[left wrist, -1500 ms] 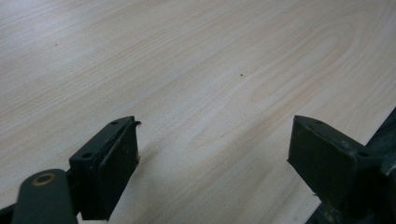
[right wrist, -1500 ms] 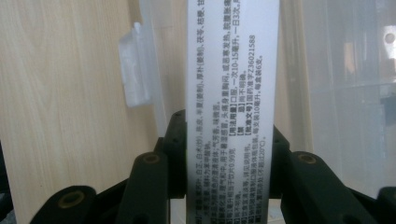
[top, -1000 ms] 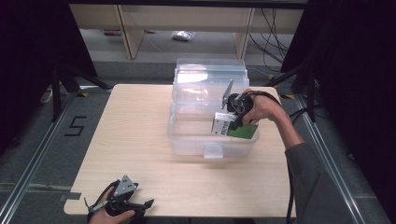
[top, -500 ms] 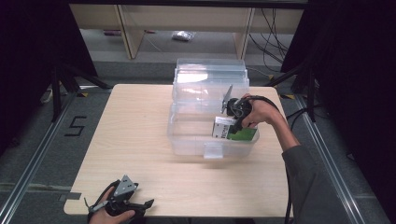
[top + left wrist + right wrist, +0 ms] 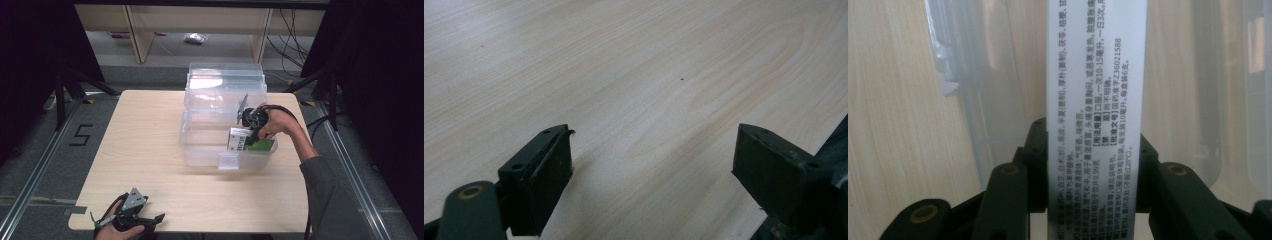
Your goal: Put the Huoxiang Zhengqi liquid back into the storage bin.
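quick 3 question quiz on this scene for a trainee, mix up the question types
1. True or false: the right gripper is shut on the box.
2. Where is the box right now? A) on the bare table B) inside the clear bin C) on the floor
3. How do the jaws of the left gripper stand, and what lies between them?

Key:
1. True; the right gripper view has the jaws pressed on both sides of the printed box.
2. B
3. Wide open, with bare table between them.
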### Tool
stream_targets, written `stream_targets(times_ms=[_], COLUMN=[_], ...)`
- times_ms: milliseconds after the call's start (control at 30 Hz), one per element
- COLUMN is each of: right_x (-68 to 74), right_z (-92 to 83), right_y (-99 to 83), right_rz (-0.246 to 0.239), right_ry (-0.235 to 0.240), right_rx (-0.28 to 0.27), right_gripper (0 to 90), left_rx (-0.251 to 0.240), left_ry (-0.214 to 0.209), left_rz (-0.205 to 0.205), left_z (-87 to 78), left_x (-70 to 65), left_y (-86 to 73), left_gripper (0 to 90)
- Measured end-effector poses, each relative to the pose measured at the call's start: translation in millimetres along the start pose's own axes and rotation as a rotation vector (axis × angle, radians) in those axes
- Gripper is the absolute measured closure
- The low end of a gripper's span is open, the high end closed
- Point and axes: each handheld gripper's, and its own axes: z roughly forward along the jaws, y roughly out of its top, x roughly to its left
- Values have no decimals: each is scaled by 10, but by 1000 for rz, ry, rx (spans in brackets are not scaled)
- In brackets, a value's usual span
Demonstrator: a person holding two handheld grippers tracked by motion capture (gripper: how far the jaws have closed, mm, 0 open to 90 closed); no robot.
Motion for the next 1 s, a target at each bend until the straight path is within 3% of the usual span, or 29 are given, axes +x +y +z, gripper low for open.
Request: stream_targets(times_ms=[133,167,300,367,400,433,467,533,767,900,933,1000], right_x=[21,-15,-16,-46,-45,-3,-45,-28,-50,-33,-43,-8], right_z=[46,84,129,151,155,137,168,164,215,222,233,200], right_y=[-21,-31,-46,-49,-54,-45,-51,-39,-22,-40,-43,-45], right_rz=[53,2,7,-19,-10,49,-7,12,-25,12,-10,48], right_ry=[6,8,17,10,9,12,15,11,27,29,32,52], right_rx=[41,13,25,22,29,65,35,46,34,39,33,22], right_gripper=[643,643,642,642,642,642,641,641,638,629,625,619], left_rx=[-1,2,-4,-3,3,3,4,0,-2,0,0,4], left_ry=[9,1,11,9,6,1,3,9,0,0,-1,3], left_rz=[-5,2,-8,-7,1,6,-2,-3,0,0,0,1], left_z=[7,2,17,8,5,4,3,4,-2,-1,0,2], left_x=[1,1,4,-1,2,6,2,3,-1,1,-1,2], left_y=[-2,0,-5,-2,-1,-2,-4,-1,-2,-1,-1,-3], left_gripper=[155,155,155,155,155,155,155,155,155,155,155,155])
